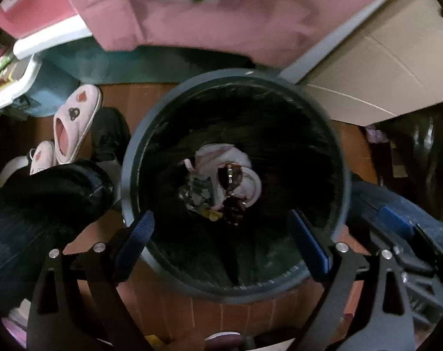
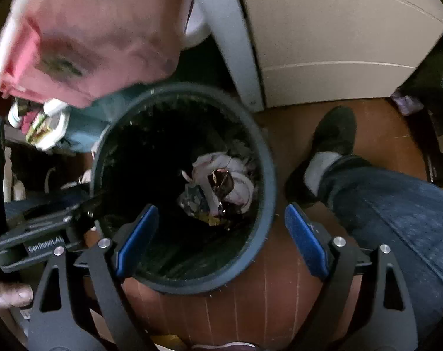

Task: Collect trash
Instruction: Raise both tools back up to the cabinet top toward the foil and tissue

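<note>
A round dark trash bin point(image 1: 280, 288) stands on the wooden floor, seen from above in both views point(image 2: 268, 158). At its bottom lies a heap of trash point(image 1: 224, 181): white crumpled wrappers, a dark shiny packet and a yellow scrap; it also shows in the right wrist view point(image 2: 218, 187). My left gripper point(image 1: 221, 239) is open and empty, held over the bin's near side. My right gripper point(image 2: 221, 237) is open and empty above the bin's near rim. The left gripper's body point(image 2: 34, 237) shows at the left of the right wrist view.
A pink fabric seat point(image 1: 192, 14) and a beige cabinet point(image 1: 382, 67) stand behind the bin. Pink slippers point(image 1: 75, 122) lie at the left. The person's leg in jeans point(image 2: 397, 219) and black shoe point(image 2: 335, 134) are right of the bin. A white box of items point(image 1: 4, 79) sits far left.
</note>
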Motion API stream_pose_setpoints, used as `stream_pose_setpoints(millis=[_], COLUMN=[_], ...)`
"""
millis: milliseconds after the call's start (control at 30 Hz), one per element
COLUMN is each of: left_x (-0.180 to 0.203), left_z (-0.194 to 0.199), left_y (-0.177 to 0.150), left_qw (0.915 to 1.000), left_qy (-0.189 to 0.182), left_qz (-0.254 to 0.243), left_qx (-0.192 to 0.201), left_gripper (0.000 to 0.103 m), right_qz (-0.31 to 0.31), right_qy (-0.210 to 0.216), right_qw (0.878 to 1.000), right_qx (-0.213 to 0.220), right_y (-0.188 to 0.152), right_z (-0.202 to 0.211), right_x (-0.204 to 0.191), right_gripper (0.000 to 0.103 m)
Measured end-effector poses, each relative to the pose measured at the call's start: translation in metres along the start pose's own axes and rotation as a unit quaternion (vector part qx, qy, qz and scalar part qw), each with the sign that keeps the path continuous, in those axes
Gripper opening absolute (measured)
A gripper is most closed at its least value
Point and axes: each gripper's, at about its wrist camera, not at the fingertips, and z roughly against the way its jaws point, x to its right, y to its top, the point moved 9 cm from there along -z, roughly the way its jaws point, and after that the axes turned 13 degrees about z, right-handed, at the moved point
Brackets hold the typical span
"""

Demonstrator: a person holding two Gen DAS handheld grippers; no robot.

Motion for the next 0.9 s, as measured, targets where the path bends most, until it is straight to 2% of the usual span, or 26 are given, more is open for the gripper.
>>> stream_pose_setpoints(millis=[167,367,667,900], left_x=[0.039,0.107,0.206,0.275], left_z=[0.04,0.096,0.182,0.243], left_y=[-0.007,-0.011,-0.023,-0.006], left_qw=[0.9989,0.9935,0.9784,0.9648], left_qy=[-0.026,-0.057,-0.109,-0.133], left_qz=[-0.03,-0.074,-0.138,-0.175], left_qx=[0.026,0.065,0.109,0.144], left_gripper=[0.09,0.09,0.09,0.091], right_qz=[-0.011,-0.03,-0.031,-0.027], right_qy=[-0.016,-0.032,-0.059,-0.083], right_qw=[0.999,0.994,0.982,0.971], right_qx=[0.05,0.103,0.178,0.223], right_y=[0.007,0.014,0.032,0.062], right_z=[0.057,0.132,0.249,0.319], right_x=[0.021,0.054,0.101,0.136], right_gripper=[0.088,0.089,0.092,0.095])
